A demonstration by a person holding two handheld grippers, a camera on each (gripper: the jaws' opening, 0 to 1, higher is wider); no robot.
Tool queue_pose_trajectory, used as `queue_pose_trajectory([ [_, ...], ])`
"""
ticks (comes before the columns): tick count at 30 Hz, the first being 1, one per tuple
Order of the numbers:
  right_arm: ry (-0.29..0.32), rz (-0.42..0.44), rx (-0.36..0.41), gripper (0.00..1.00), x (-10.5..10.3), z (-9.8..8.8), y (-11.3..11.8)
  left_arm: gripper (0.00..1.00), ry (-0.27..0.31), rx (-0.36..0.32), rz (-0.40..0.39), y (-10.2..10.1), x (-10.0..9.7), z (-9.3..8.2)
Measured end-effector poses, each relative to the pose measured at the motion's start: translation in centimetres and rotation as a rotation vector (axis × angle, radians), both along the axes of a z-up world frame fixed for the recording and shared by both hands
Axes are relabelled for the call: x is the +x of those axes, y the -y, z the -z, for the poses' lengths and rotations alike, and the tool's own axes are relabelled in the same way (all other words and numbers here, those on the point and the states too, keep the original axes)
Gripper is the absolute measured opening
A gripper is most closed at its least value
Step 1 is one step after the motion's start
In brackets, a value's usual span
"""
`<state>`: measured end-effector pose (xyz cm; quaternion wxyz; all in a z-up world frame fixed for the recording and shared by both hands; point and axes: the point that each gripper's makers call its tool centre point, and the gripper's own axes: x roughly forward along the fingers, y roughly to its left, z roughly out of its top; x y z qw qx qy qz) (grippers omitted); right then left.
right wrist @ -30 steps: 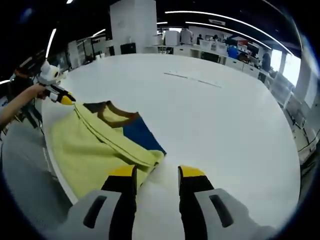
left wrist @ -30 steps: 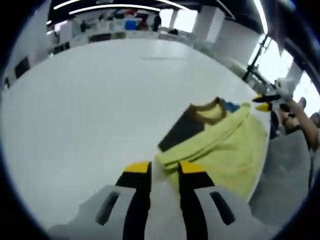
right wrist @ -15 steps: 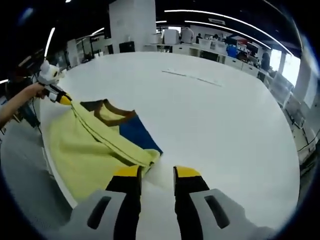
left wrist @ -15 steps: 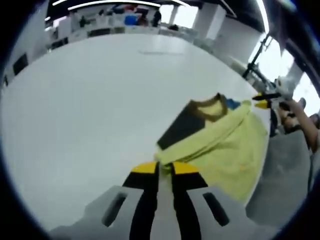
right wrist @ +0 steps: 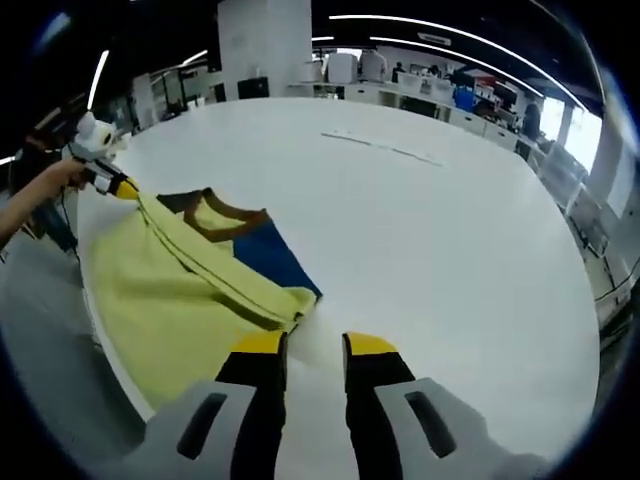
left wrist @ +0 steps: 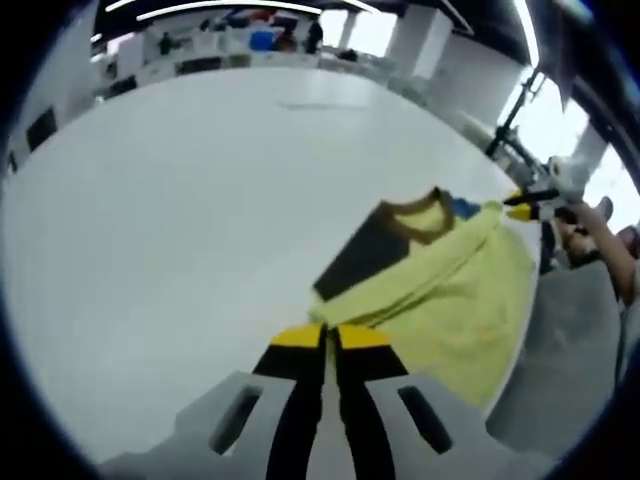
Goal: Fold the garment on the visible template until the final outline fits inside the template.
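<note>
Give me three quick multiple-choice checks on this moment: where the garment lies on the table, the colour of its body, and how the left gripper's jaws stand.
1. Where does the garment lie on the white table?
A. at the table's middle
B. at the table's edge
C. off the table, on the floor

2. What colour is most of the garment?
A. yellow
B. red
C. white

3. How do the left gripper's jaws stand?
A. wide apart
B. nearly closed at the garment's hem corner
C. pointing away from the garment

Answers: 1 B, the cloth reaches the rim with grey floor beside it. 2 A, the body is yellow, with darker panels by the collar. 3 B, the tips nearly meet at the fabric, though a grip cannot be confirmed.
</note>
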<state>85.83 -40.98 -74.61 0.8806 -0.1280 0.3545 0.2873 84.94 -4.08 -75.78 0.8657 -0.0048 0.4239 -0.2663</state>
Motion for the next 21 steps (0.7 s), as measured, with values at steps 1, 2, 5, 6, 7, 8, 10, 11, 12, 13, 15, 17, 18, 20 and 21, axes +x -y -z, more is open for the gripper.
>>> queue_pose_trajectory([
  [1,0.006,0.001,0.003,0.19,0.2,0.0,-0.1,0.00,0.001,0.002,0.002,0.0,0.0,0.0],
  [2,0.012,0.004,0.008,0.17,0.4,-0.1,-0.2,0.00,0.000,0.003,0.003,0.0,0.0,0.0],
  [5,0.018,0.000,0.008,0.12,0.8,-0.2,-0.5,0.00,-0.005,0.002,0.008,0.0,-0.1,0.1],
  [6,0.014,-0.004,0.008,0.11,1.0,-0.2,-0.7,0.00,-0.009,0.001,0.009,0.0,-0.2,0.1],
  [7,0.008,-0.006,0.008,0.10,1.0,-0.1,-0.8,0.00,-0.009,0.002,0.010,0.0,-0.2,0.1],
  [8,0.000,-0.015,0.004,0.11,1.0,0.0,-1.0,0.00,-0.011,0.002,0.010,-0.1,-0.2,0.1],
  [10,0.002,-0.044,-0.027,0.12,0.8,0.0,-1.3,0.00,-0.013,-0.001,0.008,-0.1,-0.3,0.1],
  [11,0.001,-0.048,-0.028,0.12,0.6,-0.1,-1.4,0.00,-0.013,0.000,0.008,-0.1,-0.3,0.1],
  [12,-0.006,-0.060,-0.023,0.12,0.4,-0.2,-1.6,0.00,-0.012,0.000,0.009,-0.1,-0.3,0.1],
  [13,-0.008,-0.063,-0.020,0.12,0.3,-0.3,-1.7,0.00,-0.013,0.000,0.011,0.0,-0.3,0.1],
  [15,-0.008,-0.082,-0.033,0.12,-0.1,-0.5,-1.9,0.00,-0.014,0.001,0.014,0.0,-0.4,0.1],
  [17,0.019,-0.093,-0.078,0.11,0.2,-0.6,-1.6,0.00,-0.014,0.002,0.016,0.0,-0.4,0.1],
  [18,0.024,-0.092,-0.088,0.11,0.3,-0.6,-1.4,0.00,-0.015,0.002,0.018,0.1,-0.4,0.1],
  [20,0.025,-0.073,-0.080,0.11,0.8,-0.6,-1.2,0.00,-0.017,0.004,0.021,0.0,-0.4,0.1],
  [21,0.029,-0.066,-0.068,0.11,1.0,-0.8,-1.3,0.00,-0.016,0.005,0.022,0.0,-0.4,0.1],
])
